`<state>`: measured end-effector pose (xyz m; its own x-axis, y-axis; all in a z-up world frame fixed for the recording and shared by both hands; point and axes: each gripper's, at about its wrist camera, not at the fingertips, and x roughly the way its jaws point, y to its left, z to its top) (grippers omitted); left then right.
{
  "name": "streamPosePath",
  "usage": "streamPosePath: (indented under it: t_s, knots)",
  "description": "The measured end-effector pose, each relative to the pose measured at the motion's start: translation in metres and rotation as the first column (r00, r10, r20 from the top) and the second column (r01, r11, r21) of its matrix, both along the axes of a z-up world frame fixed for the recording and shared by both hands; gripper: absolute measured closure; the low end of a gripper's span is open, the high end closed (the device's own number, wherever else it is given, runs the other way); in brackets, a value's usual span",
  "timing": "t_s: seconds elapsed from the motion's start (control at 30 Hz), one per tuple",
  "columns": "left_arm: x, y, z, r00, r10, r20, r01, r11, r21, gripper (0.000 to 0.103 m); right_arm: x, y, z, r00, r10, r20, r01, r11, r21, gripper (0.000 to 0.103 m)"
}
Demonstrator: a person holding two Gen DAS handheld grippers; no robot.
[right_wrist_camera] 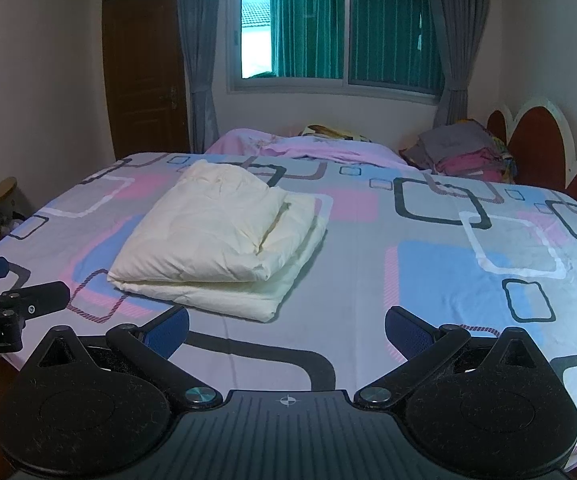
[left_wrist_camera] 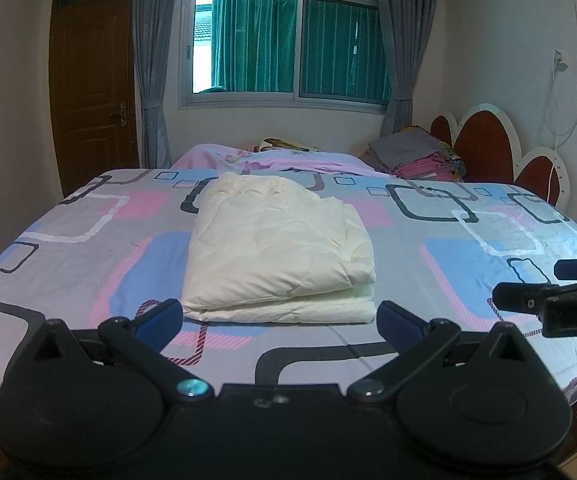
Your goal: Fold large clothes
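A cream padded garment (left_wrist_camera: 276, 248) lies folded into a thick rectangle on the patterned bed sheet (left_wrist_camera: 448, 240); in the right wrist view the garment (right_wrist_camera: 216, 240) sits left of centre. My left gripper (left_wrist_camera: 279, 316) is open, its blue pads wide apart just short of the garment's near edge, holding nothing. My right gripper (right_wrist_camera: 287, 330) is open too, hovering over bare sheet (right_wrist_camera: 408, 272) to the right of the fold. Each gripper shows at the other view's edge: the right gripper (left_wrist_camera: 548, 292) and the left gripper (right_wrist_camera: 12, 292).
A pink blanket (left_wrist_camera: 288, 158) and a stack of folded clothes (left_wrist_camera: 420, 156) lie at the far end by the red headboard (left_wrist_camera: 484, 148). A wooden door (left_wrist_camera: 92, 92), a curtained window (left_wrist_camera: 288, 40) and a wall cable (left_wrist_camera: 556, 100) stand behind.
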<state>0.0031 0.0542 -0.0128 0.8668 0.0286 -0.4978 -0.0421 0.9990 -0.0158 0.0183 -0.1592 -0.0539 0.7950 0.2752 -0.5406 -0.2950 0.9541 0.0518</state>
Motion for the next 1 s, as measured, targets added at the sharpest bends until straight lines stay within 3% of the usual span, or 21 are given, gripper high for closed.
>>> streamPosePath:
  t_s: [1.0]
  knots:
    - [0.0019,0.0044,-0.0002,1.000,-0.015,0.002,0.015,1.000,0.007,0.000,-0.0002,-0.0077,0.0011,1.000,0.016,0.010,-0.016,1.000,-0.007,0.000]
